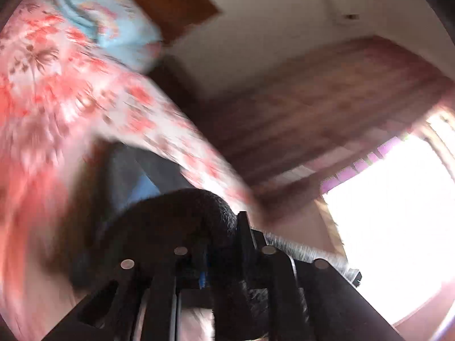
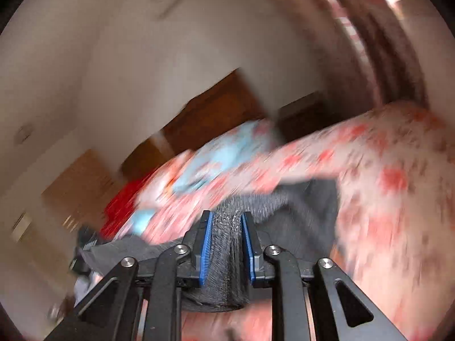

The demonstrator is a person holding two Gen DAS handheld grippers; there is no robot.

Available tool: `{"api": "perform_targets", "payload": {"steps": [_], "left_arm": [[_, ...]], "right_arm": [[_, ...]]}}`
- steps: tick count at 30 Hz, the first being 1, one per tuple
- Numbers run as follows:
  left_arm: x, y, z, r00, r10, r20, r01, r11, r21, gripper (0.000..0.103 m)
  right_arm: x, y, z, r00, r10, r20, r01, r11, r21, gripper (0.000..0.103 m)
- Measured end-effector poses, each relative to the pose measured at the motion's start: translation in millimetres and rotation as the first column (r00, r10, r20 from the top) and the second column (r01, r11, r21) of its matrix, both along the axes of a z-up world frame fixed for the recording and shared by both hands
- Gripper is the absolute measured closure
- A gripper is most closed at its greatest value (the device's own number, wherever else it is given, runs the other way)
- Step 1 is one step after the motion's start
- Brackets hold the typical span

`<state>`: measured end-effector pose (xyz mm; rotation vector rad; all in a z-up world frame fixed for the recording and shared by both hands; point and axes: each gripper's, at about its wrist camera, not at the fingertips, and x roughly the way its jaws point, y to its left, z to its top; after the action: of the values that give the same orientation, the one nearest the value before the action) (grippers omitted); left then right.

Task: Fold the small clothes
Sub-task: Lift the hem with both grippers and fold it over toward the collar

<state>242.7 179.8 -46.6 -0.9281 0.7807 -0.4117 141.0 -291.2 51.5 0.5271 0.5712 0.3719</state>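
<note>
A dark grey ribbed knit garment (image 2: 307, 213) hangs over the floral bed. In the right wrist view its ribbed edge is pinched between the blue pads (image 2: 207, 244) of my right gripper (image 2: 226, 216), which is shut on it. The cloth stretches away to the left and back toward the sheet. In the left wrist view the same dark garment (image 1: 176, 216) is bunched over my left gripper (image 1: 219, 224). It hides the left finger, the jaws stand narrow, and the cloth is caught between them. Both views are blurred by motion.
The bed's pink and red floral sheet (image 1: 57, 85) (image 2: 384, 199) fills the ground below. A light blue folded garment (image 1: 113, 25) (image 2: 227, 147) lies near the wooden headboard (image 2: 213, 108). Something red (image 2: 122, 204) lies at the bed's far left. A bright window (image 1: 398, 213) and curtain (image 1: 312, 99) are on the right.
</note>
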Motion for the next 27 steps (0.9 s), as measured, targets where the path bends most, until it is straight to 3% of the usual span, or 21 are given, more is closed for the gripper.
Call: {"api": "perform_targets", "payload": {"steps": [1,2,4,6,9,12,13,16,19,22,27], "left_arm": [[22,-2,-14,0.995,0.024,-0.096,-0.021,0.999,0.031,0.081],[33,-3,-27,0.985,0.03,-0.168,-0.024,0.999,0.035,0.08],[40,-6,-53,0.975,0.021,-0.222,-0.019,1.0,0.013,0.078],[36,-12,-62,0.982,0.013,-0.186,0.004,0.996,0.09,0.078],[33,-20,-57,0.995,-0.028,-0.098,0.044,0.984,0.171,0.077],[32,-18,-55,0.995,-0.06,-0.085,0.075,0.981,0.181,0.077],[30,-15,-54,0.995,-0.063,-0.078,0.075,0.983,0.166,0.077],[14,-7,-50,0.998,-0.066,-0.019,0.068,0.99,0.126,0.077],[12,-3,-44,0.996,-0.084,0.017,0.081,0.987,0.135,0.075],[32,4,-53,0.997,-0.071,-0.028,0.074,0.99,0.124,0.075],[54,24,-72,0.996,0.011,-0.085,-0.009,1.0,0.026,0.075]], "right_arm": [[29,-3,-5,0.996,-0.081,-0.034,0.079,0.996,-0.048,0.03],[56,-4,-13,0.984,-0.154,-0.091,0.143,0.982,-0.12,0.0],[79,-4,-32,0.957,-0.214,-0.194,0.182,0.968,-0.172,0.0],[75,2,-50,0.961,-0.195,-0.195,0.16,0.971,-0.18,0.0],[65,25,-89,0.966,-0.153,-0.211,0.077,0.941,-0.329,0.0],[55,32,-129,0.949,-0.14,-0.282,0.003,0.899,-0.439,0.0],[49,29,-132,0.956,-0.138,-0.257,0.021,0.911,-0.411,0.0],[52,22,-132,0.949,-0.117,-0.292,-0.006,0.92,-0.391,0.0],[53,19,-134,0.953,-0.107,-0.283,-0.012,0.921,-0.39,0.0],[55,19,-137,0.955,-0.099,-0.279,-0.018,0.922,-0.388,0.0],[56,19,-137,0.956,-0.088,-0.281,-0.028,0.923,-0.383,0.0]]}}
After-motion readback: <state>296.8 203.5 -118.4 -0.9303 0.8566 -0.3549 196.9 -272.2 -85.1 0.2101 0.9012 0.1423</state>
